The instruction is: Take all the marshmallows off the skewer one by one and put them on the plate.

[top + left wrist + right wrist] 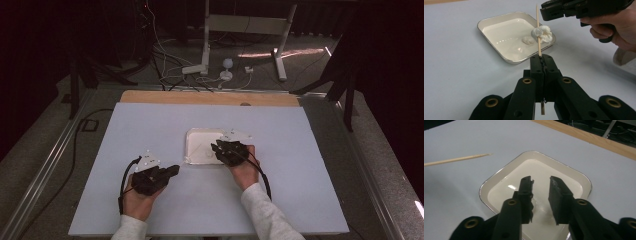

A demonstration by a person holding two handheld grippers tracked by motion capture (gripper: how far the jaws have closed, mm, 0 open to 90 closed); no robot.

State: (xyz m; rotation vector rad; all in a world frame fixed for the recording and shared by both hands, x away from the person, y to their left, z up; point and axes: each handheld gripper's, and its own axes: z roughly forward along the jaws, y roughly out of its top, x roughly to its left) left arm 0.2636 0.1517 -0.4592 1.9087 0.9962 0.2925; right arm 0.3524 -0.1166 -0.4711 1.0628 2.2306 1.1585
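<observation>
My left gripper [541, 58] is shut on a thin wooden skewer [538, 30] that stands up from its jaws. A soft white lump [542, 34] is speared about halfway up the stick. Behind it a shallow white square tray [491, 21] lies on the pale blue table top, with another small white piece [528, 40] in it. My right gripper [540, 181] hovers over the tray [584, 180], open, with nothing between its jaws. The skewer's pointed tip [456, 160] reaches in from the left there. From above, the left gripper [172, 171] sits left of the tray [197, 135] and the right gripper [215, 147] at its right edge.
The blue surface [280, 190] lies on a wooden table whose far edge [210, 97] shows as a strip. Beyond it on the floor are cables and a white stand [206, 60]. Metal rails [40, 175] run along both sides.
</observation>
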